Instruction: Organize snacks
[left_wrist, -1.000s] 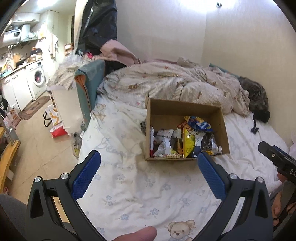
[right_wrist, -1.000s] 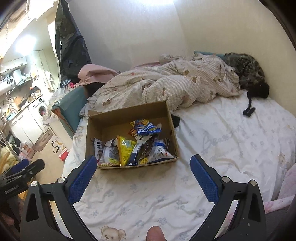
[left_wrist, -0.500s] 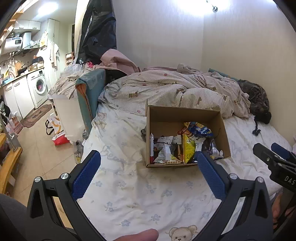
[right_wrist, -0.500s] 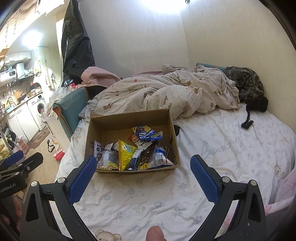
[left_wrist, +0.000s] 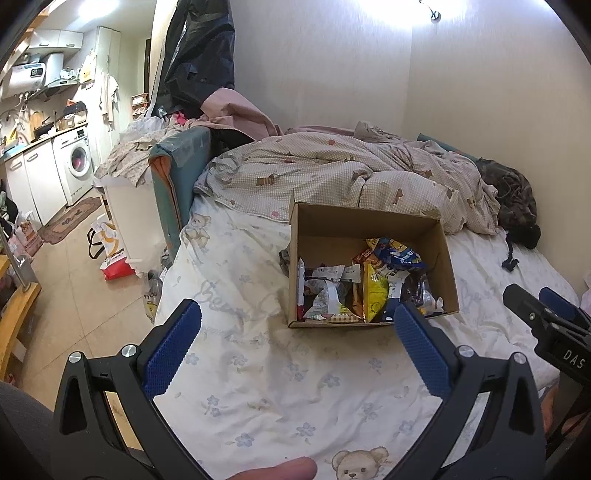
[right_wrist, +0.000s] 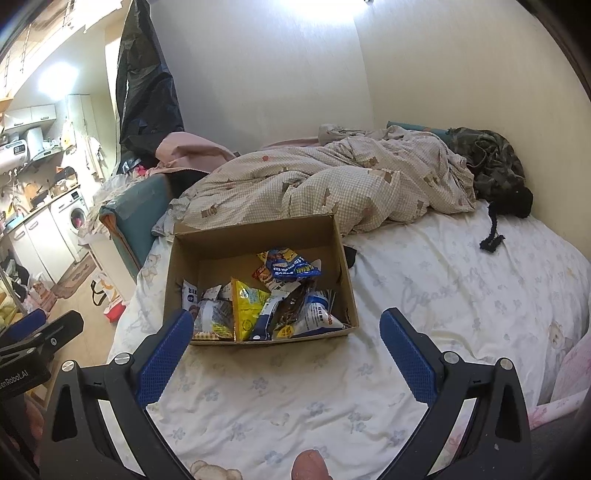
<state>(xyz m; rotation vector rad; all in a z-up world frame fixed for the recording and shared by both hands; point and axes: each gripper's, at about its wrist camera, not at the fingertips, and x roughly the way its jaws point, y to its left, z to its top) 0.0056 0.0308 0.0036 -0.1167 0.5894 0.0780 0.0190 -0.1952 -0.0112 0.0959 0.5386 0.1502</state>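
Observation:
An open cardboard box (left_wrist: 325, 225) stands on the bed and holds several snack packets, among them a yellow one (left_wrist: 375, 295) and a blue one (left_wrist: 397, 254). The box also shows in the right wrist view (right_wrist: 255, 236) with the yellow packet (right_wrist: 245, 302) and the blue packet (right_wrist: 291, 267). My left gripper (left_wrist: 297, 317) is open and empty, hovering over the sheet in front of the box. My right gripper (right_wrist: 286, 325) is open and empty, just before the box's near wall.
The bed sheet (left_wrist: 258, 387) has flower and bear prints. A rumpled checked duvet (left_wrist: 332, 173) lies behind the box, dark clothing (right_wrist: 491, 162) at the far right. A teal chair (left_wrist: 177, 173) and kitchen floor (left_wrist: 66, 280) lie left of the bed.
Both grippers have risen and tilted up a little, so the box sits lower in both views. Both stay open and empty.

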